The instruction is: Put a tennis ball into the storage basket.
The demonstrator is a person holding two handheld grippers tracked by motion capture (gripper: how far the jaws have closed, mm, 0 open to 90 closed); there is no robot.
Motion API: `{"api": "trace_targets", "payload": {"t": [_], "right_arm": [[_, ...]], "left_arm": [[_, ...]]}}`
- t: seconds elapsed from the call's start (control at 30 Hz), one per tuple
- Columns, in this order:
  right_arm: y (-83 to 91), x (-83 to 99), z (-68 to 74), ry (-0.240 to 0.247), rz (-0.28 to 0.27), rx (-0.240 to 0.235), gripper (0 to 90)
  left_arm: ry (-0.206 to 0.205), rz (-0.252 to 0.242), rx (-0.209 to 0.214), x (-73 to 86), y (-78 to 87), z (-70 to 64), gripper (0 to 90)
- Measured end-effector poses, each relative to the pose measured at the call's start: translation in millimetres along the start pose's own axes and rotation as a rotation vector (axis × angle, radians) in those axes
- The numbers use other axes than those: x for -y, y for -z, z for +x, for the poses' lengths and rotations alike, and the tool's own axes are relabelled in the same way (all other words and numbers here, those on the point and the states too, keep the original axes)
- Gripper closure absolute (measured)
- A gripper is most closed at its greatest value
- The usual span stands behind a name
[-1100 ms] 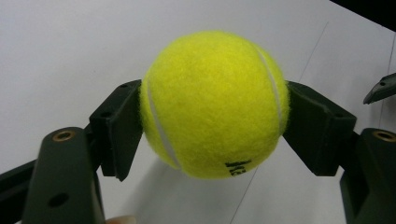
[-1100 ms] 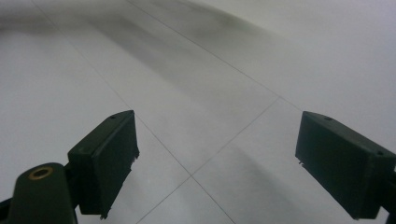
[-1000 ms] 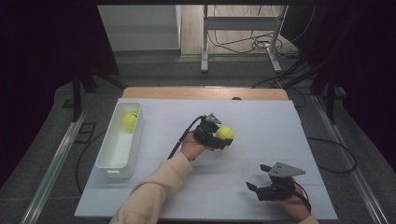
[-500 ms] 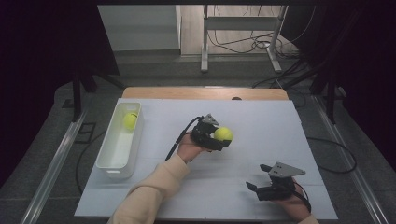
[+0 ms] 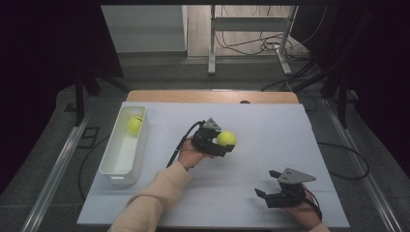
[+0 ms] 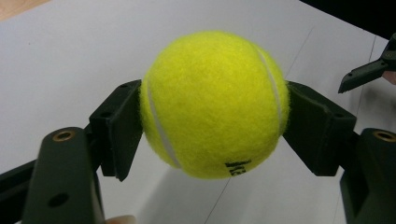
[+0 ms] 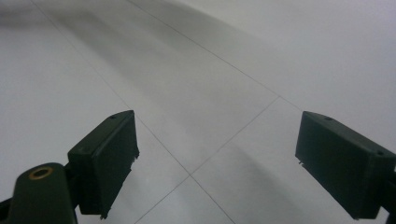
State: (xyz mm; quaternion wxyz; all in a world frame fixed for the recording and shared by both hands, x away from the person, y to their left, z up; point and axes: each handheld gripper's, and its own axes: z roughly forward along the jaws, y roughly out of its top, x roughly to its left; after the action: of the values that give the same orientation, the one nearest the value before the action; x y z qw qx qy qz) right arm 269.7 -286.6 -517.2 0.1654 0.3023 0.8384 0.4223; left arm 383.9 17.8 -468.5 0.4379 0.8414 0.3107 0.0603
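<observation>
Near the table's centre, the left gripper (image 5: pixel 223 145) has a yellow tennis ball (image 5: pixel 226 138) pinched between its jaws; the left gripper view shows the ball (image 6: pixel 214 103) pressed on both flanks by the black pads (image 6: pixel 122 122), with its shadow on the white surface below, so it reads as lifted clear of the table (image 5: pixel 270 126).

Progress, judged: a second ball (image 5: pixel 134 124) lies in the far end of the white bin (image 5: pixel 110 166), at about 9 o'clock from the held ball. One ball looks stowed, one picked and in carry. What is left is the carry across to the bin and the release over it. No other loose balls show on the table.

Right gripper (image 5: pixel 265 197) rests low at the table's near edge, roughly 5 o'clock from the held ball. Its jaws stand wide apart with nothing between them; the right gripper view shows bare white surface with thin seam lines between the pads (image 7: pixel 108 154).

Surroundings: the left gripper's cable trails back toward the sleeve. Off the table at 12 o'clock stand a metal stand and loose floor cables.

Obstructions: the path from ball to bin is open tabletop. The bin's near wall must be cleared, and the ball already inside occupies the far end, leaving the nearer stretch free.
</observation>
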Motion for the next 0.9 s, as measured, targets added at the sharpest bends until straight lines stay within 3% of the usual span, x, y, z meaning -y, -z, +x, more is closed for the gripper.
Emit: {"api": "trace_targets", "payload": {"t": [0.9], "right_arm": [[-1.0, 0.3, 0.4, 0.001, -0.005, -0.001, 13.2]], "left_arm": [[0.009, -0.005, 0.003, 13.1, 9.3, 0.6, 26.1]]}}
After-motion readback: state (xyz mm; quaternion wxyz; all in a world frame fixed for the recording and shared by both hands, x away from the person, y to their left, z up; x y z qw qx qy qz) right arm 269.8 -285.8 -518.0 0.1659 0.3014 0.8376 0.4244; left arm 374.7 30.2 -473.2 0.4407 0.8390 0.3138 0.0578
